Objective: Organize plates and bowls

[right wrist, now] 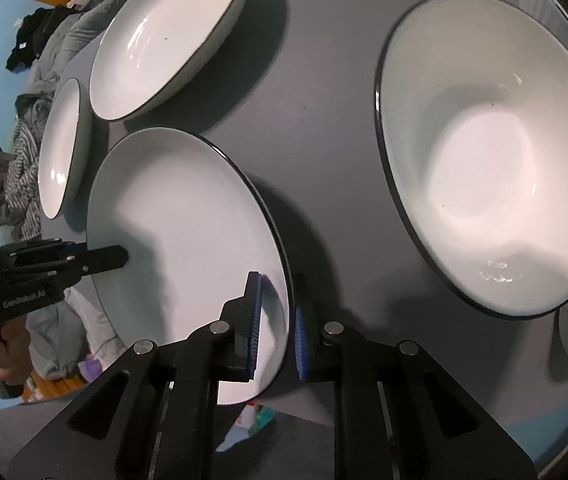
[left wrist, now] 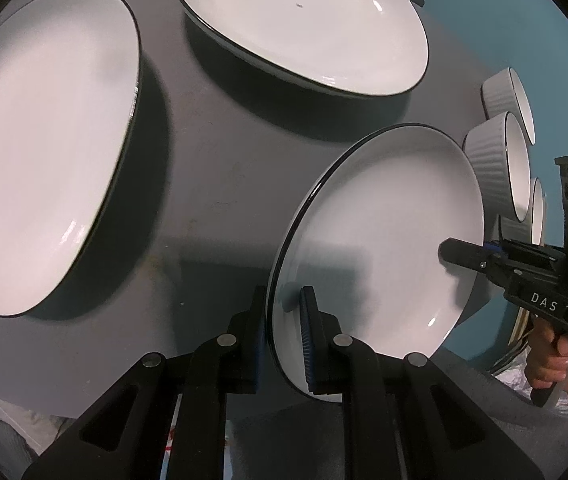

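The left gripper (left wrist: 284, 312) pinches the near rim of a white plate (left wrist: 380, 240) over the dark table (left wrist: 219, 168), and the right gripper (left wrist: 450, 252) clamps its far edge. Two more plates (left wrist: 43, 148) lie beyond, with ribbed bowls (left wrist: 496, 160) at right.

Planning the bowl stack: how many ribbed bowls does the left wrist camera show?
3, in a row past the held plate, on its right: the farthest bowl, the middle bowl, and a third bowl mostly hidden behind it. Others may be out of view.
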A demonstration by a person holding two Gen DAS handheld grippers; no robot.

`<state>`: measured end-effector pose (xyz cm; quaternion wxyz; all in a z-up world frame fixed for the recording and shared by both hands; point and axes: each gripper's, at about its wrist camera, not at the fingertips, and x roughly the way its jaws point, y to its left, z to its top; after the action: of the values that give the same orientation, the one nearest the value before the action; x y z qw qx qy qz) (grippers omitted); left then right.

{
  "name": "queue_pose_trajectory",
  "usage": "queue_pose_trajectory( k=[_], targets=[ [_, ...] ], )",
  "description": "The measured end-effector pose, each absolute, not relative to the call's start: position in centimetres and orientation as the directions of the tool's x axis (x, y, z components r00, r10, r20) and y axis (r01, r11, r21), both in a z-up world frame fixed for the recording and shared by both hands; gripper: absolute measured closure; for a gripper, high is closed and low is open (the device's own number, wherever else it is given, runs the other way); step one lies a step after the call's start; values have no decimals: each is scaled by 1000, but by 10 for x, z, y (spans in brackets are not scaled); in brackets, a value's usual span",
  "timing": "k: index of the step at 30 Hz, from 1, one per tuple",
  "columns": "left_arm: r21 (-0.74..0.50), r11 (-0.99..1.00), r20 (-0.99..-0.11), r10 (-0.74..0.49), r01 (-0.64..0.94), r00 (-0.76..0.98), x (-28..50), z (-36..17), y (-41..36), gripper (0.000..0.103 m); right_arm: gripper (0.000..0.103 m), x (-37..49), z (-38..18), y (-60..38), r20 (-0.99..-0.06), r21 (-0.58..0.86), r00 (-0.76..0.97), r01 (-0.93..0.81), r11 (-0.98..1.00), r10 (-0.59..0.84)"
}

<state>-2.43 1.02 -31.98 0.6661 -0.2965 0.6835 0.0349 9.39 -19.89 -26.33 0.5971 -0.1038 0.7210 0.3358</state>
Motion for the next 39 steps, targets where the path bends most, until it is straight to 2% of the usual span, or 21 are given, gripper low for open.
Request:
queue_pose_trajectory(
  k=[18, 39],
  targets=[
    [-340, 821, -940, -318, -460, 127, 3, -275, 59, 89, 89, 116, -237, -163, -925, 380, -256, -576, 723, 283],
    [-264, 846, -964, -219, -464, 151, 66, -265, 120, 86, 90, 168, -229, -82, -913, 408, -250, -588, 699, 323]
  ],
)
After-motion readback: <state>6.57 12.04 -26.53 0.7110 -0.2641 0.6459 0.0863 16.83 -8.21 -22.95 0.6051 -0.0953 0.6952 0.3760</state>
